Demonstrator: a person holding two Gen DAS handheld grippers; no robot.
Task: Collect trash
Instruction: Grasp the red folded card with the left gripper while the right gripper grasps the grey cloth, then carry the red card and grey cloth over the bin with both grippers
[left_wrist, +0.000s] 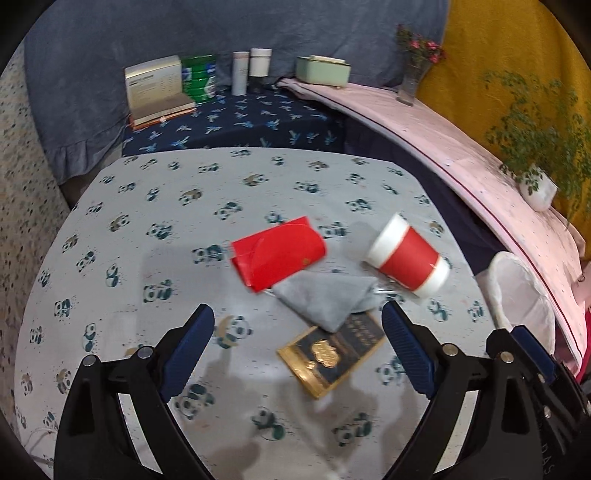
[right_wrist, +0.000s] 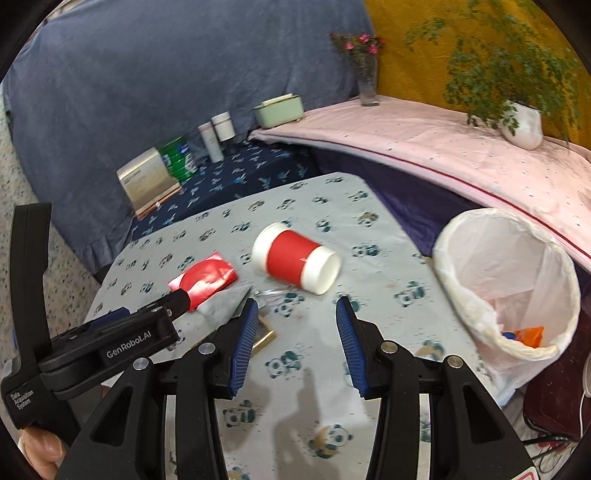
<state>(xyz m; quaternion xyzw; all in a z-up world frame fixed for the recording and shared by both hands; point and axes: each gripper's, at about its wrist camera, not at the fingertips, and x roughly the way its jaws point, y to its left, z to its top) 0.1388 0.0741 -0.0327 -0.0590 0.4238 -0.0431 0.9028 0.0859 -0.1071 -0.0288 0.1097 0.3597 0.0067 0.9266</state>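
On the panda-print tablecloth (left_wrist: 155, 206) a red paper cup (left_wrist: 408, 258) (right_wrist: 295, 258) lies on its side. Left of it is a flattened red paper (left_wrist: 279, 254) (right_wrist: 205, 277). A grey cloth (left_wrist: 328, 299) (right_wrist: 225, 302) partly covers a gold-and-black packet (left_wrist: 332, 354) (right_wrist: 264, 334). My left gripper (left_wrist: 297, 317) hovers open over the cloth and packet, holding nothing. My right gripper (right_wrist: 296, 304) is open and empty just short of the cup. A white-lined trash bin (right_wrist: 509, 277) (left_wrist: 517, 291) stands off the table's right edge, with orange scraps inside.
At the back, a box (left_wrist: 155, 85), a green tin (left_wrist: 199, 77) and two bottles (left_wrist: 251, 68) stand on a dark blue cloth. A pink-covered ledge (right_wrist: 443, 147) carries a mint box (right_wrist: 279, 109), a flower vase (right_wrist: 367, 79) and a potted plant (right_wrist: 522, 123). A hand (right_wrist: 40, 448) shows at lower left.
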